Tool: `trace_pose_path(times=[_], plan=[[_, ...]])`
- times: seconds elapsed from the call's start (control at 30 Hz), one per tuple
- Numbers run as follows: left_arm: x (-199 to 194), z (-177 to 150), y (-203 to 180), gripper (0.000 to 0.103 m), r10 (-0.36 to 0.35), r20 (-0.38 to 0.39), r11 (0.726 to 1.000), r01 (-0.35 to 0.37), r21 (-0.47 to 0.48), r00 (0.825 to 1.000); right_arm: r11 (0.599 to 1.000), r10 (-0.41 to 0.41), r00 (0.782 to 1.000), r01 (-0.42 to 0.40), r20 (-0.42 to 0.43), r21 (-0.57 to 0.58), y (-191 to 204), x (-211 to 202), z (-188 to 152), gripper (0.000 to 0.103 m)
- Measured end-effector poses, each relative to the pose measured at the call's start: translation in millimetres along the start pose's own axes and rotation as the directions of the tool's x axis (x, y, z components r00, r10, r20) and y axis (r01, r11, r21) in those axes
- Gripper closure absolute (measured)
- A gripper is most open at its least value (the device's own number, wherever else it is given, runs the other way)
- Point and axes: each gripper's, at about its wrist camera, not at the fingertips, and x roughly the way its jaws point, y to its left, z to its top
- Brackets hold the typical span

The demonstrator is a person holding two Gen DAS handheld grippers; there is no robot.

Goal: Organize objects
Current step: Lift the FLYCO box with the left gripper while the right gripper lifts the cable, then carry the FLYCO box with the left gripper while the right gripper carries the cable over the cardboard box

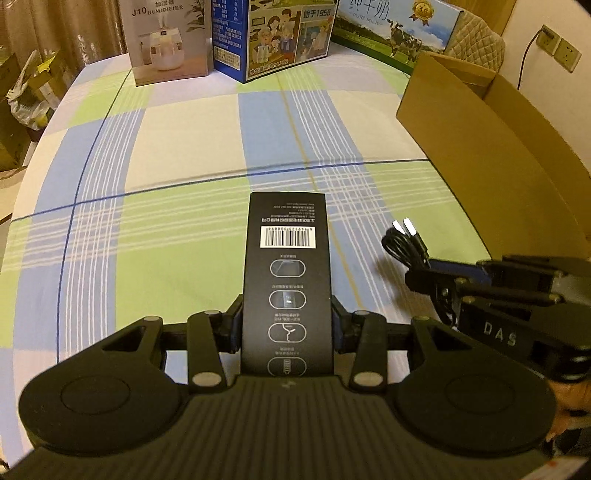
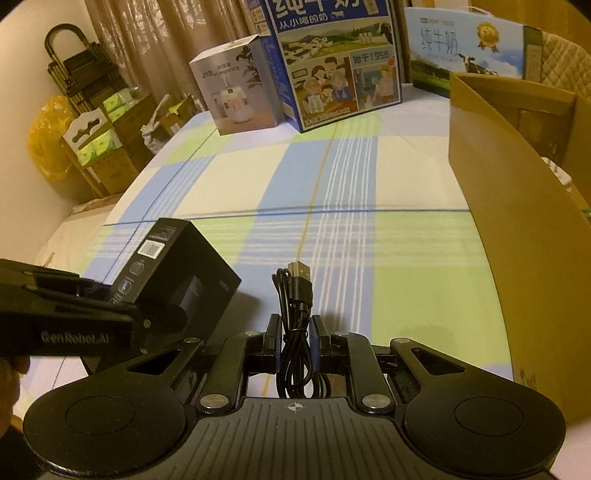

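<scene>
My left gripper (image 1: 287, 328) is shut on a black product box (image 1: 286, 258) with a barcode, held above the checked tablecloth; the box also shows in the right wrist view (image 2: 177, 273) at the left, with the left gripper (image 2: 122, 295) on it. My right gripper (image 2: 294, 343) is shut on a coiled black USB cable (image 2: 295, 306), its plug pointing forward. In the left wrist view the right gripper (image 1: 424, 275) holds the cable (image 1: 404, 242) at the right. An open brown cardboard box (image 1: 491, 147) stands on the right (image 2: 517, 229).
A white humidifier box (image 1: 168, 40), a blue milk carton box (image 1: 277, 37) and a flat milk box (image 1: 395, 33) stand at the table's far edge. Stacked cartons and a yellow bag (image 2: 48, 140) lie beyond the table's left edge.
</scene>
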Motion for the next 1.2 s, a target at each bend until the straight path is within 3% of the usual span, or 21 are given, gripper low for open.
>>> trace_pose_path(times=[0.43, 0.83, 1.2], plan=[[-49, -31, -27, 0.065, -0.022, 0.062, 0.997, 0.026, -0.074, 0.998, 1.000, -0.006, 0.997, 0.007, 0.081, -0.012, 12, -67, -24, 0.091], [-83, -40, -63, 0.065, -0.050, 0.110, 0.998, 0.055, -0.043, 0.993, 0.999, -0.046, 0.988, 0.047, 0.144, -0.002, 4, -115, -29, 0.091], [-94, -41, -79, 0.065, -0.060, 0.125, 0.998, 0.062, -0.016, 0.990, 0.999, -0.052, 0.984, 0.053, 0.168, 0.000, 1, -131, -29, 0.091]])
